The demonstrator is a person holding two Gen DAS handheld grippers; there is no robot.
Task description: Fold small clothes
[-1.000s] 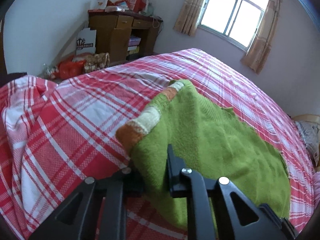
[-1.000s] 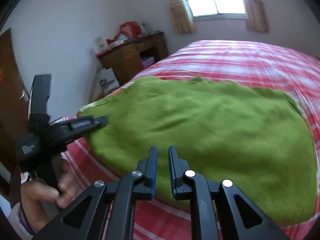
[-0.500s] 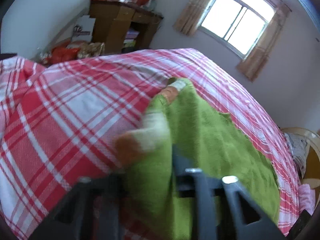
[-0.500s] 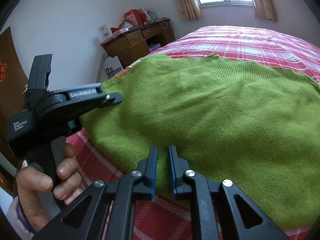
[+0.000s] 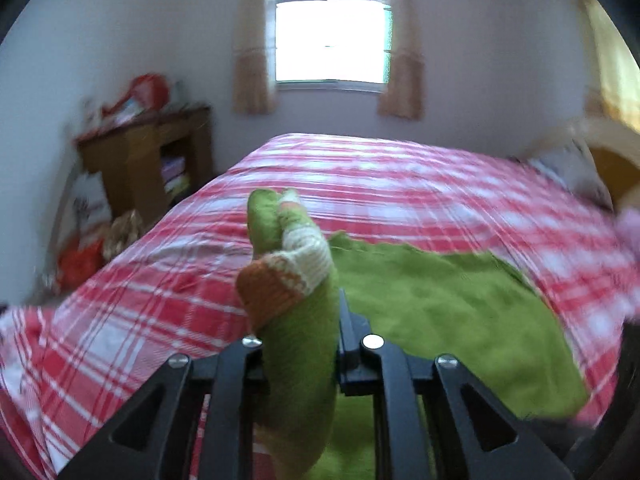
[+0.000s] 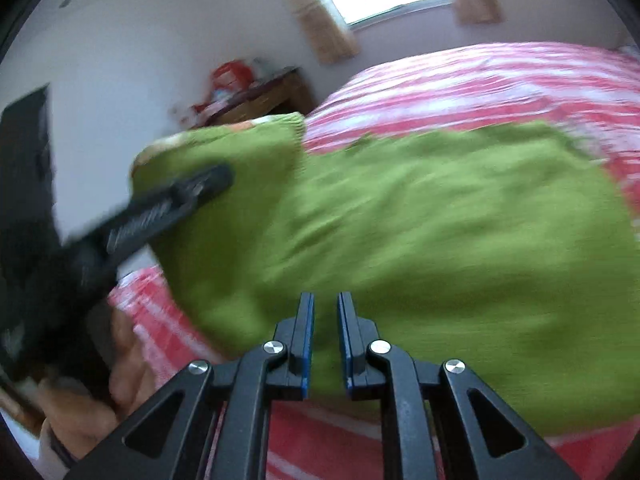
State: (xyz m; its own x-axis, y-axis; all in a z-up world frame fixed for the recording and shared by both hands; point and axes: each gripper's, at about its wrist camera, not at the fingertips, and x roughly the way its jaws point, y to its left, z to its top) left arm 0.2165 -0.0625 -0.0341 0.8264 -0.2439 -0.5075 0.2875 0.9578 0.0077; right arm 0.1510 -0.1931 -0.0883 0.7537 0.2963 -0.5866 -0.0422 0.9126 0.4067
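Note:
A small green knit sweater [image 5: 448,312] with an orange and cream striped edge [image 5: 296,264] lies on the red plaid bed [image 5: 400,176]. My left gripper [image 5: 300,320] is shut on the sweater's left side and holds it raised off the bed. In the right wrist view the left gripper [image 6: 160,212] lifts that side of the sweater [image 6: 420,220] up and over. My right gripper [image 6: 325,316] hovers over the sweater's near edge, its jaws narrowly apart with nothing between them.
A wooden desk [image 5: 148,160] with clutter stands by the left wall, with bags [image 5: 80,256] on the floor beside it. A curtained window [image 5: 332,36] is at the far wall. A pillow [image 5: 572,168] lies at the bed's right.
My left gripper has lifted the sweater's left side higher and swung to the right over the garment. The right gripper has stayed at the near edge.

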